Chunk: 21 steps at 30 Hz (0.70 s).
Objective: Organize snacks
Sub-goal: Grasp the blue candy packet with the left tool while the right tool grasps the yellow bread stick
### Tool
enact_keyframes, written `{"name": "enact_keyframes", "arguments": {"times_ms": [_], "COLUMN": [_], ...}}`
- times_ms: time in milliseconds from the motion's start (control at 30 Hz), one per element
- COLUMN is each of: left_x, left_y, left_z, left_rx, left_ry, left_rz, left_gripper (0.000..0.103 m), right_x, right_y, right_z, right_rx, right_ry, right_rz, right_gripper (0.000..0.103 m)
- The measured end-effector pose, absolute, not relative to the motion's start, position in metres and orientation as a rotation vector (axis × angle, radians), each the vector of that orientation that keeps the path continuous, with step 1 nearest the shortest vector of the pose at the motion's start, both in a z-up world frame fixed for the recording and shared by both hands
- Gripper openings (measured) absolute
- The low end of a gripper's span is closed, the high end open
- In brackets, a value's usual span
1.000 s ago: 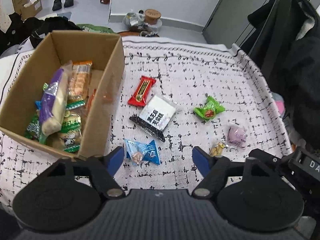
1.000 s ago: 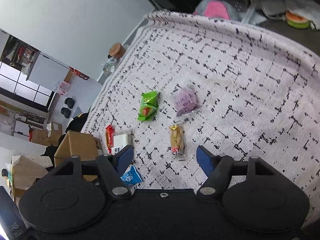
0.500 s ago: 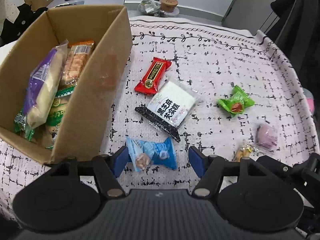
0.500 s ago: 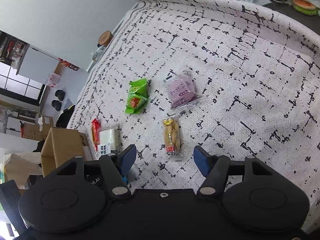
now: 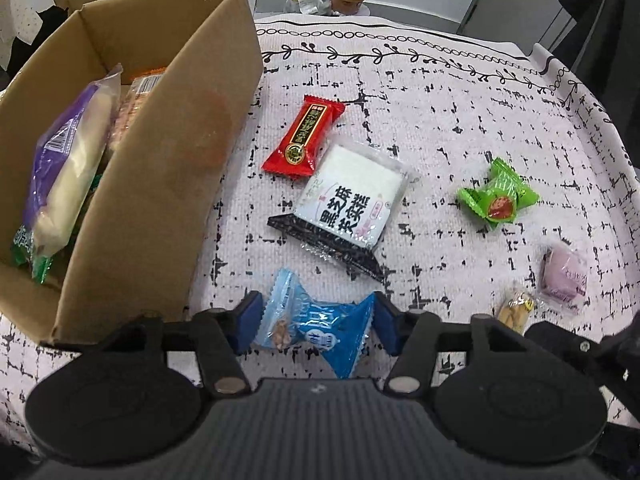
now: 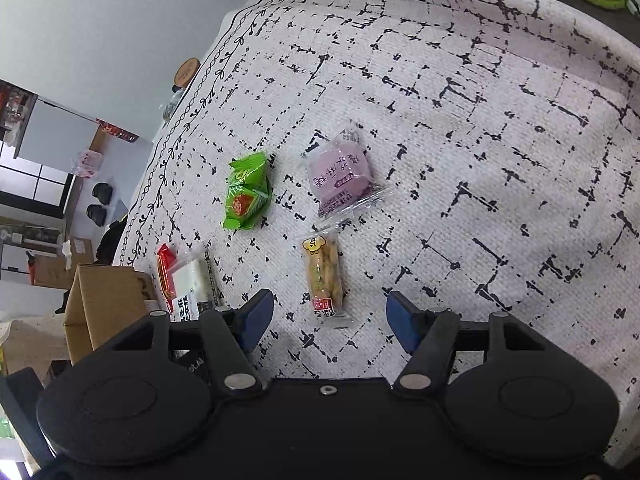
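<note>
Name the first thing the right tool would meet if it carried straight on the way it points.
Most likely the clear-wrapped biscuit stick, which lies between the open right tool's fingertips; depth is hard to judge.

Both views look steeply down from close above the patterned cloth (image 5: 460,128), each past its own fingers at the frame's bottom. The left wrist view has the box (image 5: 160,160) at its left; the right wrist view faces farther right. Both share the green packet (image 5: 498,196) (image 6: 246,192), purple packet (image 5: 564,276) (image 6: 340,170) and biscuit packet (image 6: 322,276).
</note>
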State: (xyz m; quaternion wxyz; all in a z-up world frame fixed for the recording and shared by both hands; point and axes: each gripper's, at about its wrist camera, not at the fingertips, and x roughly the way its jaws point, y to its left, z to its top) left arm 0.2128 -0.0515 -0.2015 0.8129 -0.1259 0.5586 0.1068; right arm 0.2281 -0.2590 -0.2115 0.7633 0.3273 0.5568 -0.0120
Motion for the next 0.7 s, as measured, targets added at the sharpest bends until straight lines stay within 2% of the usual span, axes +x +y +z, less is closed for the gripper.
{"name": "enact_keyframes", "arguments": {"times_ms": [133, 567, 600, 633, 700], "left_x": [0.212, 0.212, 0.212, 0.213, 0.214], "left_y": [-0.047, -0.041, -0.040, -0.039, -0.037], "left_z": [-0.199, -0.167, -0.165, -0.162, -0.156], "left_rx": [-0.281, -0.324, -0.330, -0.328, -0.315], "left_ry": [1.200, 1.148, 1.151, 1.150, 1.144], "left_rz": [0.231, 0.164, 0.159, 0.154, 0.149], "left_gripper": [0.031, 0.030, 0.030, 0.030, 0.030], "right_x": [0.230, 0.247, 0.248, 0.249, 0.249], "right_y": [-0.254, -0.221, -0.218, -0.215, -0.213], "right_z": [-0.215, -0.226, -0.226, -0.226, -0.227], "right_rx": [0.702, 0.569, 0.548, 0.527, 0.495], "right_ry": [1.218, 1.197, 1.190, 1.187, 1.192], "right_rz": [-0.018, -0.041, -0.041, -0.043, -0.048], "right_gripper": [0.058, 0.046, 0.041, 0.029, 0.018]}}
